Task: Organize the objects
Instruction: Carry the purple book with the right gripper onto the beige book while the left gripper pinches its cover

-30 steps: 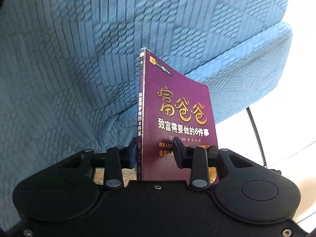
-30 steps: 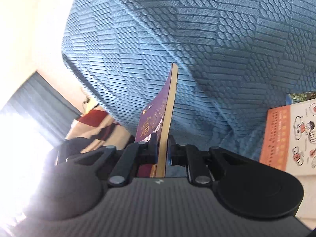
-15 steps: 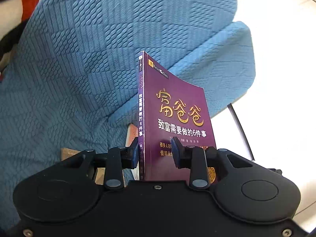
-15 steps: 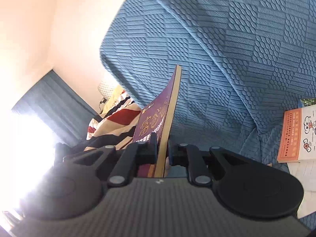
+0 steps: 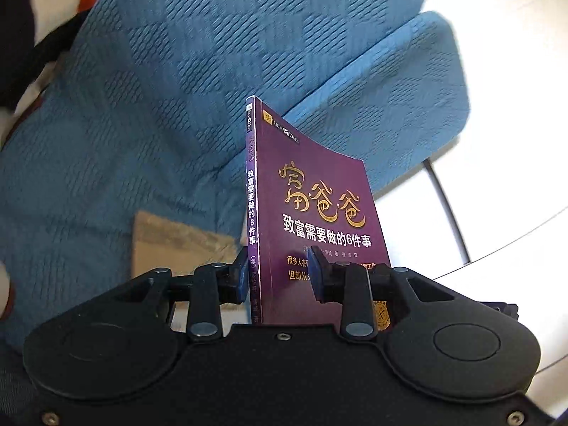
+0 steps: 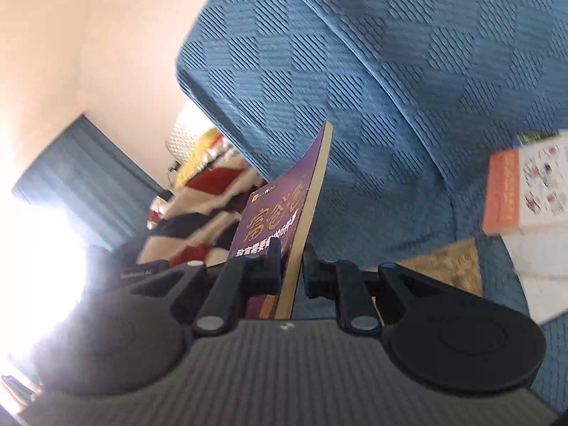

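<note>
Blue quilted sofa (image 5: 149,113) fills most of both views; white tiled floor (image 5: 497,142) shows past its arm on the left-wrist side, a striped blanket (image 6: 198,220) and dark curtain (image 6: 81,177) on the right-wrist side. On the seat w/ the right wrist cam: an orange-and-white book (image 6: 525,188) lying flat atop other white books, and a tan fuzzy patch (image 6: 443,269) beside them, what it is can't tell.

Task item: purple book (image 5: 312,213), held upright in the air above the seat, carried by both grippers at once. Left gripper (image 5: 278,277) has jaws clamped across the spine end, one pad on the spine, the other on the front cover. Right gripper (image 6: 293,269) straddles the page-edge side (image 6: 305,220); left pad presses the cover, right pad looks a hair off the pages, so grip there seems light and the jaws are easing apart.

Step in hand, IMO: transport phase, book lifted and en route to a stack. Next move prob calls for keeping it level btw both grippers, swinging toward the flat pile, laying it down cover-up, squared to the pile's edges, then letting go.
</note>
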`<state>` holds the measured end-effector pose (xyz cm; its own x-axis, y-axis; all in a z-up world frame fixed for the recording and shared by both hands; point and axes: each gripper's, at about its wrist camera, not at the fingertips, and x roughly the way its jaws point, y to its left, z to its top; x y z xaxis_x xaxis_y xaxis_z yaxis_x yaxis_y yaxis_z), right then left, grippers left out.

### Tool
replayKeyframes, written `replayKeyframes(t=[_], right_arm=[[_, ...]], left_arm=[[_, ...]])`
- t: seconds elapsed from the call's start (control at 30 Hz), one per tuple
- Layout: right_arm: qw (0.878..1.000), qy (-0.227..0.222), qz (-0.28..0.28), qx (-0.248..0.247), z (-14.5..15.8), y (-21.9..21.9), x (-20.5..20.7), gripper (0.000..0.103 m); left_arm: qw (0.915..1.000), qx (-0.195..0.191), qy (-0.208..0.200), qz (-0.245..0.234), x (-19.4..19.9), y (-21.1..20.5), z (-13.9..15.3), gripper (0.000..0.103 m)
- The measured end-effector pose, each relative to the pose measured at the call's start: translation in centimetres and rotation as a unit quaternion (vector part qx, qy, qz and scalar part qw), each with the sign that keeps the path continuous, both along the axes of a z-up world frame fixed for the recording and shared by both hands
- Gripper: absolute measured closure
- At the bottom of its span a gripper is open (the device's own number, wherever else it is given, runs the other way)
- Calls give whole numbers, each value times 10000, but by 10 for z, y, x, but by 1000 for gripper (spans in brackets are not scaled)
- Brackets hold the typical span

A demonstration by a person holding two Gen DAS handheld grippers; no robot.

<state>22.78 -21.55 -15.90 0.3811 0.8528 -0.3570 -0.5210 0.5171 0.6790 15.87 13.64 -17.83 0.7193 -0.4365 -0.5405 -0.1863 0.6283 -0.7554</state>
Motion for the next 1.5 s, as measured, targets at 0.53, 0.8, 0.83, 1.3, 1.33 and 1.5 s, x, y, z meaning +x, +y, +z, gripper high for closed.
replayKeyframes(t=[0.53, 0.8, 0.83, 1.3, 1.33, 1.5], right_arm=[[9951, 605, -402, -676, -100, -18, -7, 86], [9937, 671, -379, -818, -121, -17, -7, 85], [9934, 685, -358, -849, -124, -17, -7, 85], [9849, 807, -246, -1512, -146, -10, -10, 81], [9843, 809, -267, -1547, -147, -9, -10, 81], [9827, 769, -311, -1655, -148, -6, -13, 78]], left_arm=[[9928, 274, 1170, 22, -1, -40, -97, 71], [9876, 620, 1443, 62, 4, -49, -122, 69], [9867, 684, 1471, 54, 4, -50, -123, 68], [9732, 1461, 1773, 28, 0, -65, -139, 78], [9729, 1504, 1758, 11, -1, -66, -138, 78], [9713, 1644, 1716, -43, -1, -69, -139, 78]])
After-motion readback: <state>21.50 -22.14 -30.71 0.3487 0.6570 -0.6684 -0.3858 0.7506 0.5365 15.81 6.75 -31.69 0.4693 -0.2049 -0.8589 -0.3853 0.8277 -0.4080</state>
